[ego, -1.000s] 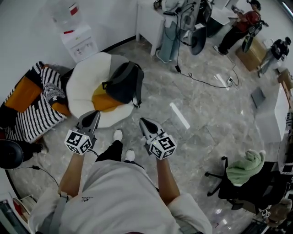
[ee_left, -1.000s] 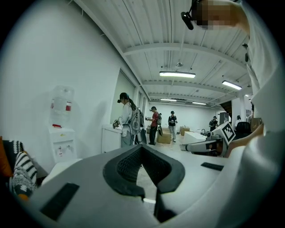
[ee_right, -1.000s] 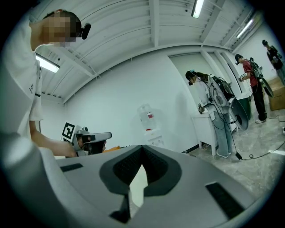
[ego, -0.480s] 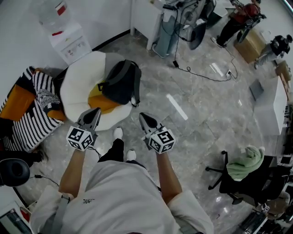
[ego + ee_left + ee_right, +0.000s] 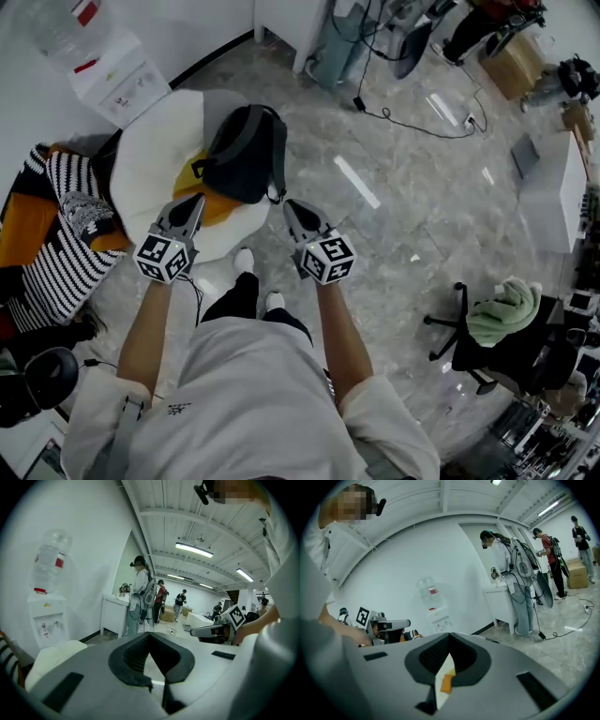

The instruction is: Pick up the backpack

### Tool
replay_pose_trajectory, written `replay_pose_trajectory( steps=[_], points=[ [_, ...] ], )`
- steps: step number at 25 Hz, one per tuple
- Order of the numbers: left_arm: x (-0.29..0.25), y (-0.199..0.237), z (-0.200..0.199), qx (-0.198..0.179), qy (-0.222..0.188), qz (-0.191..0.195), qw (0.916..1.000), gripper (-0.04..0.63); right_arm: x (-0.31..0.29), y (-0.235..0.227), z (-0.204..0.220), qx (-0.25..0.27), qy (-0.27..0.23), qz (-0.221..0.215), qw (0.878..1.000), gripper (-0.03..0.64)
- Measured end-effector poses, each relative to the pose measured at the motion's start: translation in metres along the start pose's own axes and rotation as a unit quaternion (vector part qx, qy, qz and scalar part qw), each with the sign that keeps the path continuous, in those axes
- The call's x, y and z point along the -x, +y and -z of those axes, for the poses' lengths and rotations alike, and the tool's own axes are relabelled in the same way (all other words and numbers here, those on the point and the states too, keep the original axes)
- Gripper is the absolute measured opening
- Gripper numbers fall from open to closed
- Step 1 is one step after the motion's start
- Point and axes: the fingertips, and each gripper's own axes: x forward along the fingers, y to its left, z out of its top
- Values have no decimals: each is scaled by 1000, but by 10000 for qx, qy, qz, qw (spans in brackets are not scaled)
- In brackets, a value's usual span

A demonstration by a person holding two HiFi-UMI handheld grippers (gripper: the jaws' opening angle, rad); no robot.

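A dark grey backpack [image 5: 246, 155] lies on a white and yellow egg-shaped cushion [image 5: 155, 159] on the floor, its straps facing up. In the head view my left gripper [image 5: 195, 201] hangs over the cushion's near edge, just short of the backpack's lower left. My right gripper [image 5: 290, 204] hangs over the floor at the backpack's lower right. Both are shut and hold nothing. The left gripper view has its jaws [image 5: 150, 637] closed, with the right gripper [image 5: 220, 629] beside it. In the right gripper view a sliver of the cushion [image 5: 446, 682] shows past the closed jaws.
A water dispenser [image 5: 108, 70] stands against the wall behind the cushion. Striped black, white and orange cushions [image 5: 56, 244] lie at the left. A cable [image 5: 412, 122] runs across the floor. An office chair with green cloth [image 5: 502, 323] stands at the right. People [image 5: 140, 595] stand by a white desk.
The person has stepped toward the cushion. Both grippers moved forward and lower, nearer the backpack. Their jaws stayed shut.
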Motion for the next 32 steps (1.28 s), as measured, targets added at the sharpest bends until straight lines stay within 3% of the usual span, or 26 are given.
replay_pose_trajectory(
  steps=[14, 32],
  points=[
    [-76, 65, 31, 145, 495, 283, 9983, 2, -68, -52, 16, -344, 230, 377, 9984, 5],
    [-200, 102, 66, 393, 968, -215, 9943, 2, -162, -182, 49, -452, 960, -85, 9943, 6]
  ],
)
